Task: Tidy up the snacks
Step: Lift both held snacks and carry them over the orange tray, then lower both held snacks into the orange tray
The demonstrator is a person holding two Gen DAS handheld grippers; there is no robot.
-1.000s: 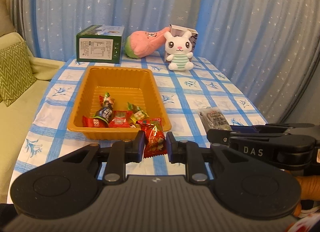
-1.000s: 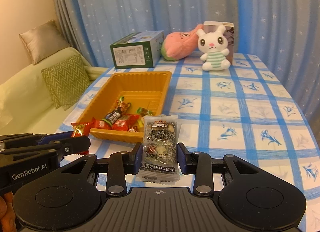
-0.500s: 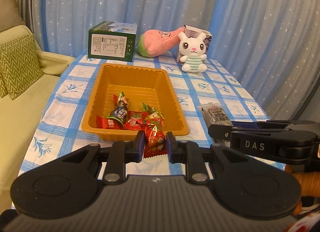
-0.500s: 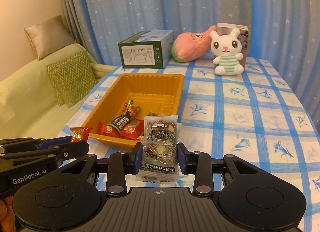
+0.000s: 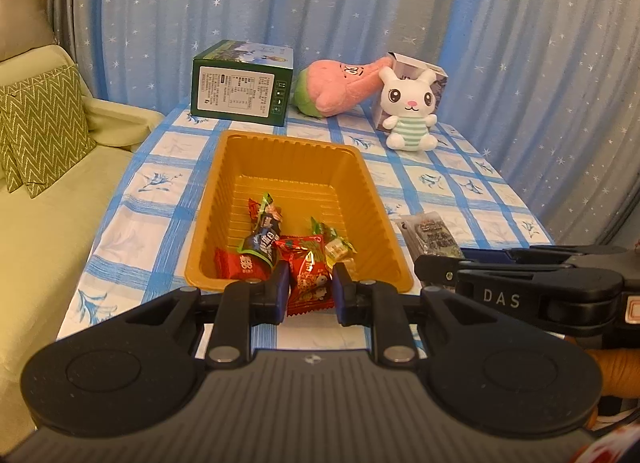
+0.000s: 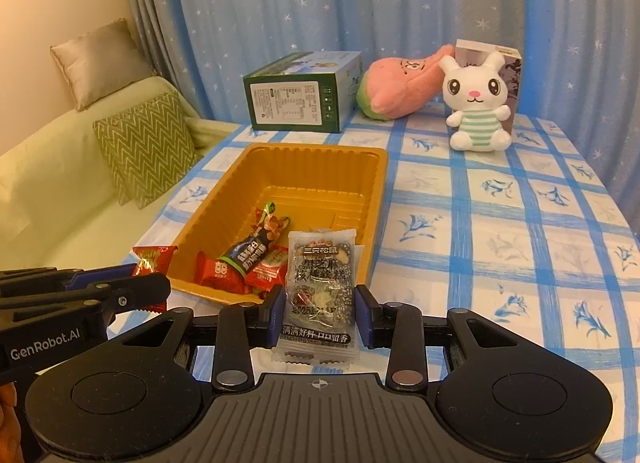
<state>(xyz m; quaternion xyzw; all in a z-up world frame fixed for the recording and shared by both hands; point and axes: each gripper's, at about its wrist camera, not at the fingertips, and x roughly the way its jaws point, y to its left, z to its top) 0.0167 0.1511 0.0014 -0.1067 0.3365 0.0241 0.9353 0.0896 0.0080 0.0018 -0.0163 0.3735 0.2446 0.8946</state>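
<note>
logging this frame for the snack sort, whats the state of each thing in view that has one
left tongs: shut on a red foil snack packet, near the tray's front edge
right tongs: shut on a clear-and-black sesame snack packet
orange ribbed plastic tray: upright, a few wrapped snacks at its near end, far end bare
green cardboard box: closed, lying on its side
white plush rabbit: sitting upright
pink plush toy: lying down
</note>
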